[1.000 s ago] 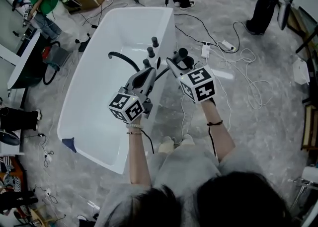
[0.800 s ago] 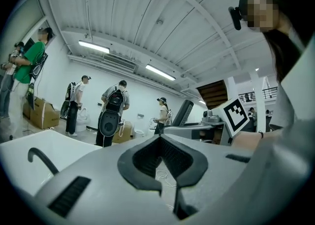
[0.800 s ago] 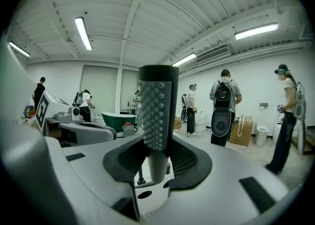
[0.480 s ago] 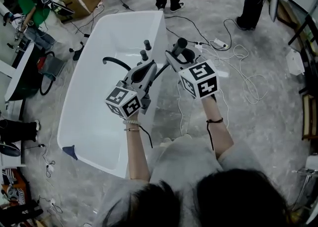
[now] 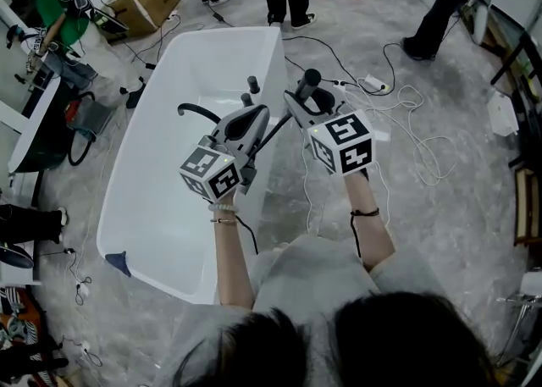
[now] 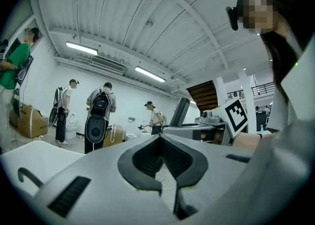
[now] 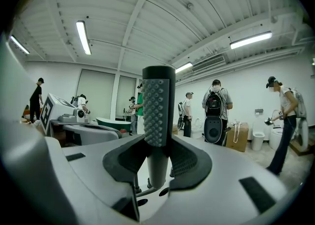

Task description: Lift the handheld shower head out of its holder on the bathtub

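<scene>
The handheld shower head [image 7: 158, 106] is a dark grey wand with a studded face, standing upright between the pads of my right gripper [image 7: 158, 152], which is shut on its handle. In the head view it [image 5: 309, 80] is held above the right rim of the white bathtub [image 5: 169, 165], clear of the rim fittings. A thin dark hose [image 5: 269, 135] runs from it down toward the rim. My left gripper [image 5: 258, 114] hovers just left of it over the rim. Its jaws [image 6: 160, 140] are shut with nothing between them.
A black curved spout [image 5: 199, 111] and black knobs [image 5: 253, 84] stand on the tub's rim. Cables and a power strip [image 5: 373, 83] lie on the grey floor to the right. Several people stand beyond the tub's far end, by cardboard boxes [image 5: 144, 4].
Both grippers have risen a little. The shower head in the right gripper now stands higher above the tub rim.
</scene>
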{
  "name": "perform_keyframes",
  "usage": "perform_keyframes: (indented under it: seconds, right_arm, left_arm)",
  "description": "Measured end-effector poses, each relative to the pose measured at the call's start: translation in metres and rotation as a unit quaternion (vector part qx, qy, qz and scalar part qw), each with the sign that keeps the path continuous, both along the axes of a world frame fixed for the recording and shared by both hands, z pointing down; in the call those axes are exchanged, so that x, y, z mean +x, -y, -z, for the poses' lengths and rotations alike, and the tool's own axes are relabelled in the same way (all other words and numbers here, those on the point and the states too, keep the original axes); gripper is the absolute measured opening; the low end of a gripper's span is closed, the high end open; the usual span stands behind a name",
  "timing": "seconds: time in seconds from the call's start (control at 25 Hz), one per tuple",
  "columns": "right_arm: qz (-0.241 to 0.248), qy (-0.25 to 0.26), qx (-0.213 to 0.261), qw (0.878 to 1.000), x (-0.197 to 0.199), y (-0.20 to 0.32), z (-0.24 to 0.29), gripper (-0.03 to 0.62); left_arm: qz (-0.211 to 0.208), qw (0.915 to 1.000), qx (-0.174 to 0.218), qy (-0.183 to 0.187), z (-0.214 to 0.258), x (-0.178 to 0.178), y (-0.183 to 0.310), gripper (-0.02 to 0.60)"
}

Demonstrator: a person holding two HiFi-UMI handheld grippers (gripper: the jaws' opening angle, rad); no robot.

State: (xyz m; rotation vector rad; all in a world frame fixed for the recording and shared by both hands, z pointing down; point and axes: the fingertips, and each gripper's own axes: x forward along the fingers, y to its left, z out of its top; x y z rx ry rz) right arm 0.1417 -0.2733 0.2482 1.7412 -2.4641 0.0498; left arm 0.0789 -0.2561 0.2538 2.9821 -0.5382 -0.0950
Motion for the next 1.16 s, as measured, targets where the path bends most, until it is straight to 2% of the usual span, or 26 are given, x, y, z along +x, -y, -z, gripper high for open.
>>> perform_keyframes:
  seconds: [0.48, 1.16]
  right_arm:
    - [0.001, 0.003, 0.0, 1.0, -0.0048, 0.0041, 0.0006, 0.132]
    - [0.006, 0.013, -0.001, 1.0, 0.0004, 0.0037, -0.0048, 0.132]
  left_arm:
    - [0.009, 0.9999, -0.004, 0.004, -0.0019, -0.0101, 0.006, 0.006]
    - [0.003, 0.9999, -0.012, 0.005, -0.0067, -0.0011, 0.0047, 0.006]
